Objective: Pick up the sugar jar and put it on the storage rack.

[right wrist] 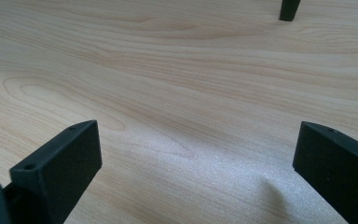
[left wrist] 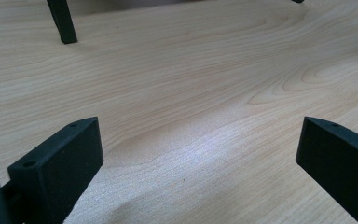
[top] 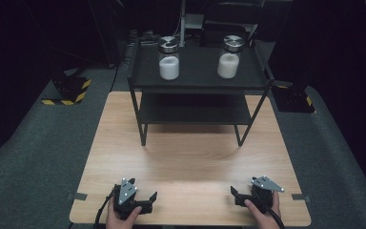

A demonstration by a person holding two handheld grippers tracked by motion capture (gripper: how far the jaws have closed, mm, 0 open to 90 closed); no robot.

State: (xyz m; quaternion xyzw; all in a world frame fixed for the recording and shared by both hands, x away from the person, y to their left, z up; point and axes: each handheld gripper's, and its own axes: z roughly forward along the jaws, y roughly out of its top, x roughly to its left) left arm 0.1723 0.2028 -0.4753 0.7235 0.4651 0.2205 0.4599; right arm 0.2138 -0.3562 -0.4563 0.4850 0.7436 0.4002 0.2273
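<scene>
Resting both grippers low at my edge of the wooden table, jaws spread wide, nothing held.
My left gripper and right gripper sit well apart; two lidded jars, left jar and right jar, stand far off atop the black shelf.
</scene>
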